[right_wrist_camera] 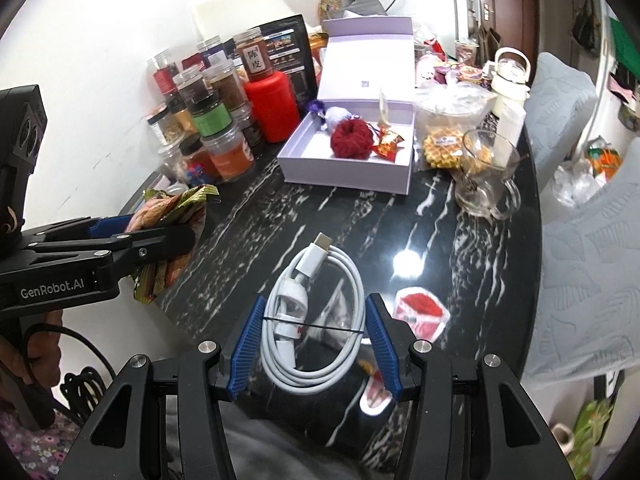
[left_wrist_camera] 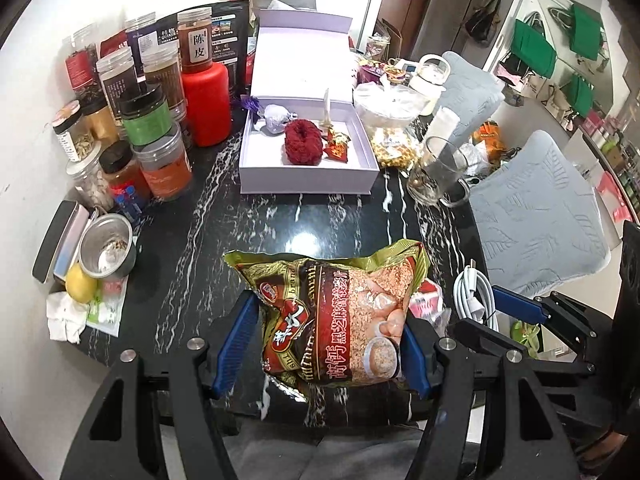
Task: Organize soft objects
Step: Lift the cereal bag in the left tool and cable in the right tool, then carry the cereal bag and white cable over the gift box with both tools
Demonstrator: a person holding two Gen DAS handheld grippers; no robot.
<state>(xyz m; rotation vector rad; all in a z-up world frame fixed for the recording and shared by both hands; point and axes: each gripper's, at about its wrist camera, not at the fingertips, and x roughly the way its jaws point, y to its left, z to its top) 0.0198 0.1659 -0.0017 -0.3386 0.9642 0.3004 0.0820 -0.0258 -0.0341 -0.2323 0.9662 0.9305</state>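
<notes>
Oat-cereal bag [left_wrist_camera: 336,320], pinched across its width by the left gripper [left_wrist_camera: 328,344] above the worktop [left_wrist_camera: 280,216]; coiled white cable [right_wrist_camera: 316,320], clamped by the right gripper [right_wrist_camera: 316,344], both judged destined for the open white box [left_wrist_camera: 308,176].

The left gripper's [left_wrist_camera: 332,344] pads cover both side edges of the snack bag [left_wrist_camera: 336,320], and its bottom edge drops behind the black frame. In the right wrist view the same bag [right_wrist_camera: 172,216] shows only as crumpled foil past the other gripper's finger. The cable [right_wrist_camera: 316,320] hides whatever the clear wrapper under it holds. A red-and-white packet [right_wrist_camera: 420,312] is smeared by glare (print unreadable). Small jar [left_wrist_camera: 76,132] labels are too fine to read. The hand [right_wrist_camera: 24,356] is cut off at the picture's edge.
</notes>
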